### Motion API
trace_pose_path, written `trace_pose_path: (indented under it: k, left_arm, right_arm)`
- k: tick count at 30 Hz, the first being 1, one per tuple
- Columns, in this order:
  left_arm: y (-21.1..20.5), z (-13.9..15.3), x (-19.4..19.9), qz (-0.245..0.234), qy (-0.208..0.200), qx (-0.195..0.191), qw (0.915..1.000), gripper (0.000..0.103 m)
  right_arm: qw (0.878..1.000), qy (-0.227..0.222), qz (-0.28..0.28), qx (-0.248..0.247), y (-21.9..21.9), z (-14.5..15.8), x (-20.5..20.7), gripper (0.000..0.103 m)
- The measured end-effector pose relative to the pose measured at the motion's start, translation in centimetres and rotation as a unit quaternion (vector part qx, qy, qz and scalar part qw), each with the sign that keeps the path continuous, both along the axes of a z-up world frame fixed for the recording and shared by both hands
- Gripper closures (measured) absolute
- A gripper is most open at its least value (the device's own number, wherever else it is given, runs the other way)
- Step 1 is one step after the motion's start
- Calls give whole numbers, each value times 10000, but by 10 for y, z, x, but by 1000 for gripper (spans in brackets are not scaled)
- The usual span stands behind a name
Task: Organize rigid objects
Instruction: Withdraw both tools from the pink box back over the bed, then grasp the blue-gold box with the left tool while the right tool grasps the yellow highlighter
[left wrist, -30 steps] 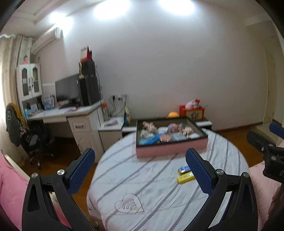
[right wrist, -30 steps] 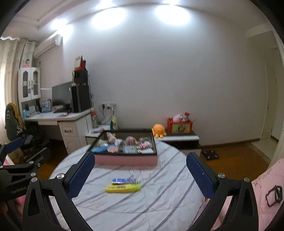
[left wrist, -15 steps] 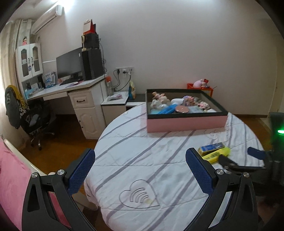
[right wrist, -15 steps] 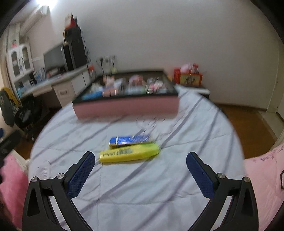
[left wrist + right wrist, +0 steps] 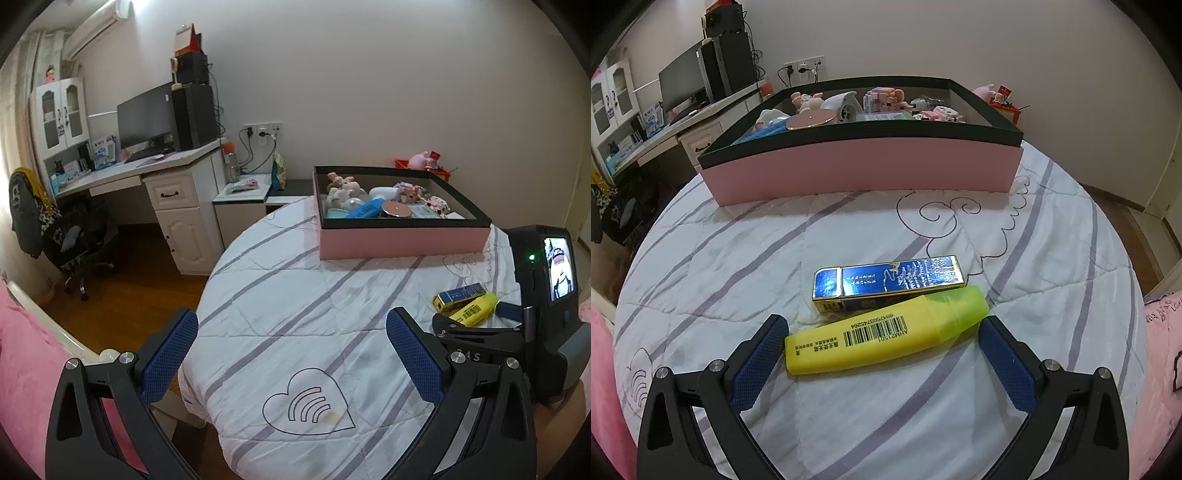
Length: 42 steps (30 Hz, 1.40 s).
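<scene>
The right tongs (image 5: 882, 354) gape wide around the yellow marker (image 5: 886, 332) on the table (image 5: 738, 258), beside a blue box (image 5: 886, 282). The left tongs (image 5: 291, 354) hang open, empty.

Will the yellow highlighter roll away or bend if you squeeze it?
The yellow highlighter looks like hard plastic, so probably stiff. Its flattish body likely won't roll far on the quilted cloth. Smooth sides might slip slightly between the right gripper pads.

— Light's coming from overhead; see the glare near the white wall air conditioner (image 5: 98, 27)?
— Yes, soft and even. The shiny blue-and-gold rectangular box (image 5: 888, 282) glints. Everything's sharp, though edges bow and corners go black.
</scene>
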<state>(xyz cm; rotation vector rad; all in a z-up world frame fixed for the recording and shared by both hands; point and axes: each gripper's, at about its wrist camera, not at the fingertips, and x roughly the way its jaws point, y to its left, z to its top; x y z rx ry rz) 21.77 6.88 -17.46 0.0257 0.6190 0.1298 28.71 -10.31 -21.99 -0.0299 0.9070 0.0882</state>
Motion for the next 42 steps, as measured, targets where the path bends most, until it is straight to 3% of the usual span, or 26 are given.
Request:
trace_pose_path:
  k: [14, 21, 24, 29, 31, 32, 38, 42]
  left_arm:
    - [-13, -9, 15, -211, 233, -58, 9995, 0]
    - [-19, -11, 26, -239, 316, 24, 9992, 0]
    - [-19, -13, 32, -252, 364, 39, 9990, 0]
    - [-18, -15, 41, -247, 428, 10, 9988, 0]
    - [-22, -17, 44, -319, 478, -57, 9983, 0]
    - [-24, -18, 45, -396, 497, -92, 9979, 0]
    - [-54, -29, 54, -891, 699, -248, 9933, 0]
    - [-80, -33, 66, -1334, 775, -398, 9872, 0]
  right_arm:
    - [9951, -138, -784, -584, -87, 3, -4, 0]
    - [9977, -206, -640, 127, -100, 10, 0, 0]
    - [9984, -72, -530, 178, -98, 4, 8, 0]
    - [9995, 42, -319, 32, -105, -1, 13, 13]
    - [9997, 16, -260, 22, -111, 2, 10, 27]
    - [9997, 30, -233, 15, -115, 2, 11, 29]
    - [9990, -33, -447, 63, -135, 5, 1, 30]
    - [9996, -127, -220, 87, -131, 8, 10, 30]
